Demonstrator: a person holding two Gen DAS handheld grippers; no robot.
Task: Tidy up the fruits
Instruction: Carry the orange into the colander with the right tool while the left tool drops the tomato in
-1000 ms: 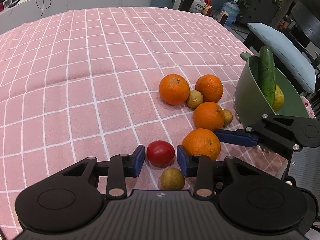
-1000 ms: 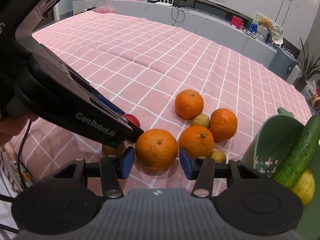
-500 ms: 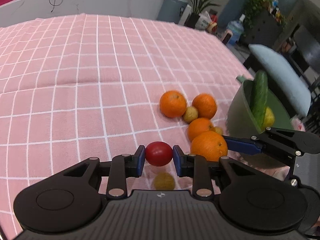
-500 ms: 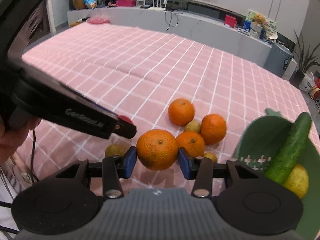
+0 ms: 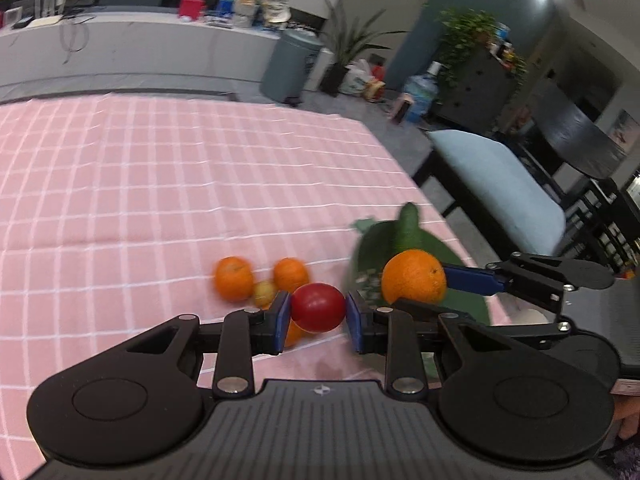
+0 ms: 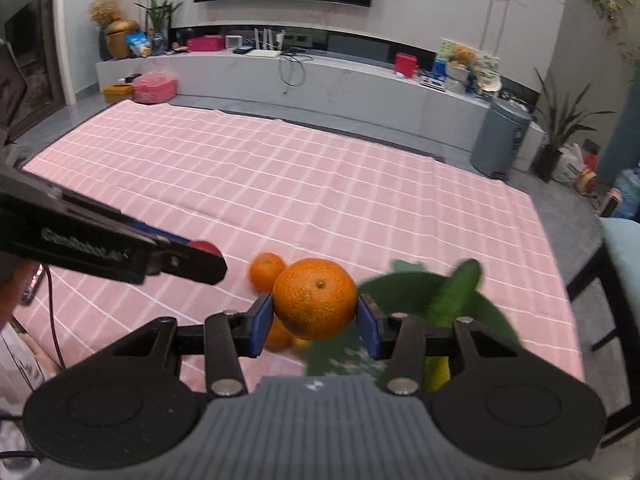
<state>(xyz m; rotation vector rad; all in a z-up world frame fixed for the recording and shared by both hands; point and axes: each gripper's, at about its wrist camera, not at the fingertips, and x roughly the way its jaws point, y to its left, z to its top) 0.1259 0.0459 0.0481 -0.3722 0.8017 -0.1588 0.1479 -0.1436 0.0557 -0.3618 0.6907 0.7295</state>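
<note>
My left gripper (image 5: 318, 318) is shut on a red tomato (image 5: 318, 306) and holds it above the pink checked tablecloth (image 5: 160, 184). My right gripper (image 6: 316, 322) is shut on a large orange (image 6: 315, 298), also raised; that orange shows in the left wrist view (image 5: 414, 282) in front of the green bowl (image 5: 376, 244). The green bowl (image 6: 492, 320) holds a cucumber (image 6: 456, 292) and a yellow fruit (image 6: 438, 372). Oranges (image 5: 234, 279) and a small yellowish fruit (image 5: 264, 294) lie on the cloth beyond the left fingers.
A chair with a light blue cushion (image 5: 500, 184) stands past the table's right edge. The left gripper's arm (image 6: 100, 244) reaches in from the left of the right wrist view. A grey bin (image 6: 500, 136) and a long counter (image 6: 280, 76) stand beyond the table.
Both grippers closed on their fruit, the left on the tomato and the right on the orange, and lifted them off the cloth. Both views now sit higher and tilt up.
</note>
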